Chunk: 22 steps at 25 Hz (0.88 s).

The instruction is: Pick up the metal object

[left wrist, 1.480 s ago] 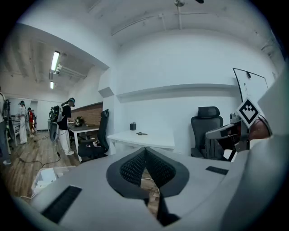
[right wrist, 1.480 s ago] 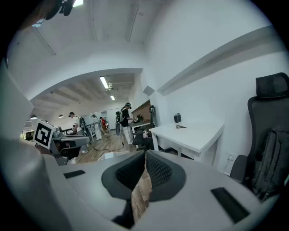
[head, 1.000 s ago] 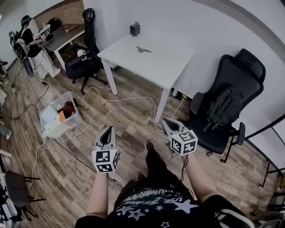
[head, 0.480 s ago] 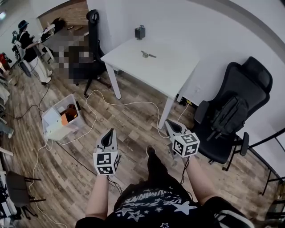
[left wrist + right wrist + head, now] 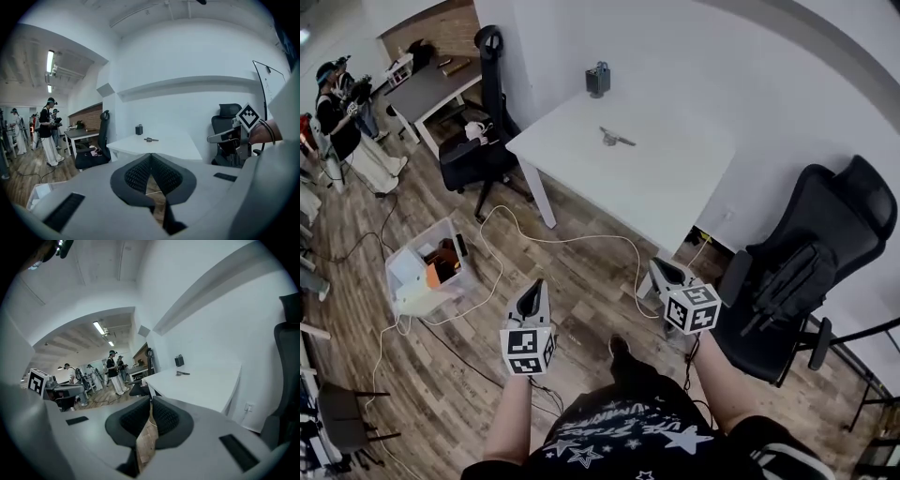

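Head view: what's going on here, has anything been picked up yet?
A person stands on the wooden floor facing a white rectangular table, with a left hand-held gripper and a right hand-held gripper held out in front. Both are shut and empty, well short of the table. The small grey metal object lies untouched on the tabletop, near a small dark box at the far edge.
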Available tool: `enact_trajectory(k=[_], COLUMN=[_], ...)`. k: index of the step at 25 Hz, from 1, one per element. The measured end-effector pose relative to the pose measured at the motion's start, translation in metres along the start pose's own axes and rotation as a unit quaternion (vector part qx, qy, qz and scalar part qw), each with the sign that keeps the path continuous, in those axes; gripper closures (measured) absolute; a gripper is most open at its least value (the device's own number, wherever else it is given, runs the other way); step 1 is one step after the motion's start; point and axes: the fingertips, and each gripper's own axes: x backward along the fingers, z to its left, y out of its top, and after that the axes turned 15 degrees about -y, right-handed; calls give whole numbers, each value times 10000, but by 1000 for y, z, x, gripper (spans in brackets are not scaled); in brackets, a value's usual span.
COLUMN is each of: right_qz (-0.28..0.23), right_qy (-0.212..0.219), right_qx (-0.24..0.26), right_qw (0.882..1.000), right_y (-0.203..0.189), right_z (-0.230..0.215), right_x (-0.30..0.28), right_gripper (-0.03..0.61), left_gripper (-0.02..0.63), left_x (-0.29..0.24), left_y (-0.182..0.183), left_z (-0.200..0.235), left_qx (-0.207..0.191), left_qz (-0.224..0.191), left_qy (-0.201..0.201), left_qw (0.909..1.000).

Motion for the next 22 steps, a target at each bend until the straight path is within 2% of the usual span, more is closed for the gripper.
enact_trajectory(k=[5,10,17,22], right_qz=[-27,-18,67,143], right_qy=[115,175,101,51], right_qx=[40,-4,-147,-155], right_qw=[9999,9998,9998,9998], right_y=[36,60,65,67], right_z=[-30,-70,-109,-111], right_x=[-62,-101,-133,-154], right_gripper=[529,529,529,529], left_gripper=[594,594,594,594], left_x=[-71,-135,-192,-214], left_y=[26,48,63,63], left_z=[23,25,27,42], left_qx=[0,-49,-152,-175], left_qz=[-34,-63,-3,87], left_qy=[14,2,-108,-232], left_qw=[10000,10000,9998,9995])
